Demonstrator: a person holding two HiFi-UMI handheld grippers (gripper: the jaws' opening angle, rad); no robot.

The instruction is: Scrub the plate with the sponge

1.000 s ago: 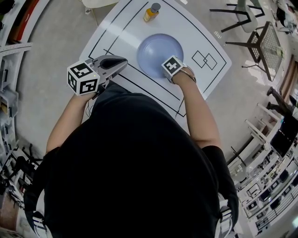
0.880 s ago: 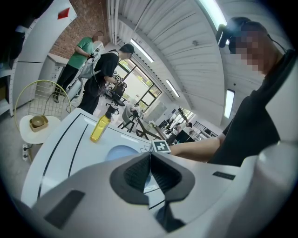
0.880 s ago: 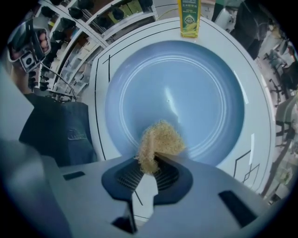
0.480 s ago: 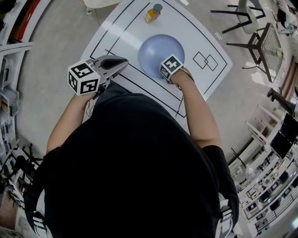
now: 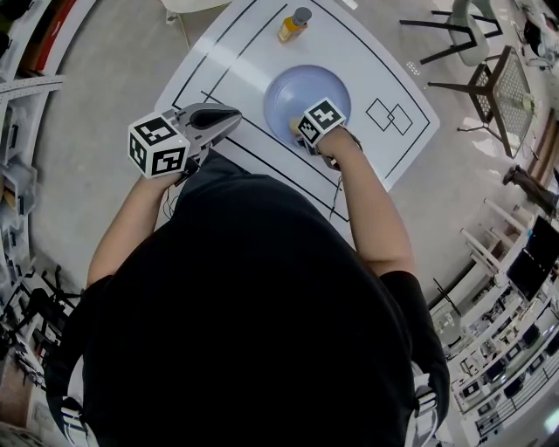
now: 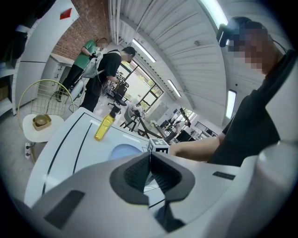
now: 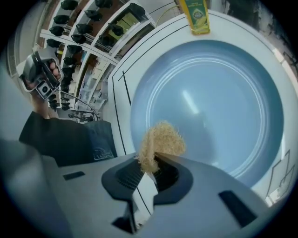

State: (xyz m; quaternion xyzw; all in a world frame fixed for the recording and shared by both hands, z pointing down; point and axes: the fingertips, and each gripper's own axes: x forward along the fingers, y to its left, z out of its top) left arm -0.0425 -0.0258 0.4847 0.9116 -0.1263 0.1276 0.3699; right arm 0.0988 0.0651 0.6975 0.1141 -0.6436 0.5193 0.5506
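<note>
Head view, left side: the left claw (image 5: 229, 118) hangs over the near left part of the white counter (image 5: 218, 61), well apart from the blue plate (image 5: 306, 83).
Left claw grip: in the left gripper view its two dark pads meet at the tips. It is closed with nothing in it.
Why it is there: I think it is just waiting out of the way. It is not holding the plate down.
Left arm: bent, with the elbow close to the body. The claw points across the counter toward the plate.
Bottle: a yellow bottle (image 5: 293, 24) stands upright on the far side of the counter, apart from the plate.
Plate spot: it lies flat near the middle of the counter, and its inside looks bare.
Sponge: a tan, scratchy sponge (image 7: 160, 142) pokes out over the plate's near edge. I cannot tell if it is touching the plate or is just above it.
Right claw grip: the right claw (image 7: 151, 169) is squeezed tight on one end of the sponge.
Why held so: I think that leaves the fuzzy end free to rub the plate.
Right arm: stretched forward, with the claw tipped down at the plate.
</note>
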